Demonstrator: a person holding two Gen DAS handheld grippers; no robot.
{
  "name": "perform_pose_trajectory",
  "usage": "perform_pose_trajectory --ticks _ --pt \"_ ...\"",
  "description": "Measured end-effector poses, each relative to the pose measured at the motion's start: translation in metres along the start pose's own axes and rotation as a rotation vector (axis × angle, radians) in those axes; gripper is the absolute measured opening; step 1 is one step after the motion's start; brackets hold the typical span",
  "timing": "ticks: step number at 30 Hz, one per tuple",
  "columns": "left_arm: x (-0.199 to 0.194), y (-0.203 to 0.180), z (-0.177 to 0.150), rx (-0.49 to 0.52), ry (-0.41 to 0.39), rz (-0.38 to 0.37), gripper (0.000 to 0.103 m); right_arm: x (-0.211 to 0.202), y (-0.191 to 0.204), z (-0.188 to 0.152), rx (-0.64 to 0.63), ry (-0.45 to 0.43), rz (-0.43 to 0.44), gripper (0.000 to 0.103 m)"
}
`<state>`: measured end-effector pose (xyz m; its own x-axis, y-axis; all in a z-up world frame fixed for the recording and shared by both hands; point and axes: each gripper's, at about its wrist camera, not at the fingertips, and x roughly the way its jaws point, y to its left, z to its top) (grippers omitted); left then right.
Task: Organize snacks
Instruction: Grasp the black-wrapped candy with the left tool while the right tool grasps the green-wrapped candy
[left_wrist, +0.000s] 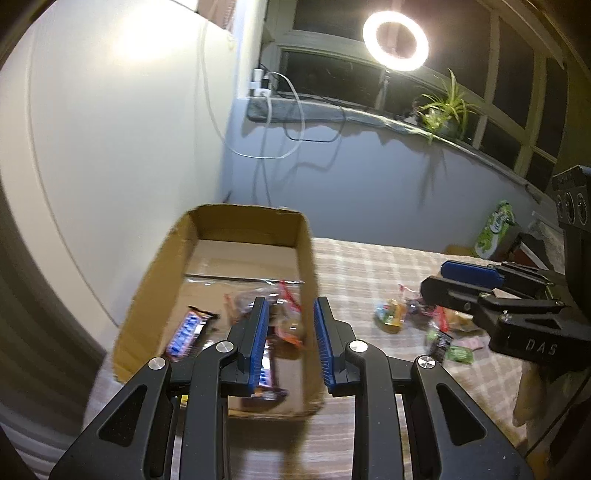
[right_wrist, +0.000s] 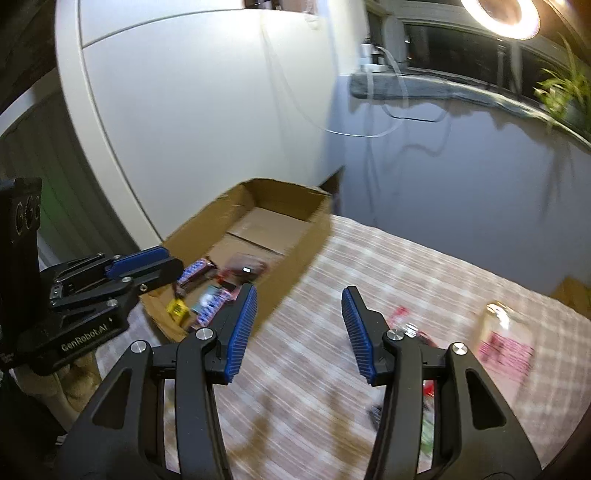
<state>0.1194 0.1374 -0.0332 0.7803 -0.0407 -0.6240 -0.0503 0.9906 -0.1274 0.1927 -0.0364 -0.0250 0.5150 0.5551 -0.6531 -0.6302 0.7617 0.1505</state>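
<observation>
An open cardboard box (left_wrist: 308, 254) stands on the checked tablecloth and holds snacks: a blue chocolate bar (left_wrist: 188, 330) and a clear bag of sweets (left_wrist: 284, 317). My left gripper (left_wrist: 290, 343) is open and empty, above the box's near right corner. Loose snack packets (left_wrist: 417, 321) lie on the cloth to the right of the box. My right gripper (right_wrist: 299, 328) is open and empty above the cloth, right of the box (right_wrist: 310, 236); it shows in the left wrist view (left_wrist: 480, 291) above the loose packets. The left gripper shows at the box's left (right_wrist: 147, 269).
A pale packet with a pink label (right_wrist: 506, 339) lies on the cloth (right_wrist: 369, 266) at the right. A green bag (left_wrist: 496, 229) stands at the table's far right. A white wall, hanging cables and a window sill with a plant (left_wrist: 443, 107) are behind.
</observation>
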Motion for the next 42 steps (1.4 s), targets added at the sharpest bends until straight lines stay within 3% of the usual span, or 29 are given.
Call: perform_pose_trajectory --ticks 6,12,17,22,28,32,42 --pt "0.01 -0.03 -0.004 0.035 0.031 -0.053 0.024 -0.028 -0.045 -0.021 0.063 0.003 -0.081 0.05" --pt "0.022 -0.057 -0.011 0.063 0.067 -0.108 0.032 -0.051 -0.096 -0.048 0.15 0.03 -0.169 0.05" --pt "0.031 -0.08 -0.016 0.095 0.102 -0.155 0.032 -0.057 -0.125 -0.07 0.2 0.063 -0.196 0.05" --pt "0.044 -0.101 -0.026 0.121 0.159 -0.217 0.032 -0.053 -0.132 -0.087 0.189 0.105 -0.156 0.05" --pt "0.064 -0.127 -0.041 0.168 0.247 -0.275 0.032 -0.034 -0.115 -0.1 0.071 0.155 -0.094 0.05" --pt "0.078 -0.138 -0.046 0.181 0.286 -0.292 0.032 -0.02 -0.107 -0.106 0.033 0.202 -0.037 0.043" --pt "0.1 -0.156 -0.049 0.234 0.321 -0.297 0.032 0.0 -0.103 -0.112 -0.042 0.246 -0.011 0.035"
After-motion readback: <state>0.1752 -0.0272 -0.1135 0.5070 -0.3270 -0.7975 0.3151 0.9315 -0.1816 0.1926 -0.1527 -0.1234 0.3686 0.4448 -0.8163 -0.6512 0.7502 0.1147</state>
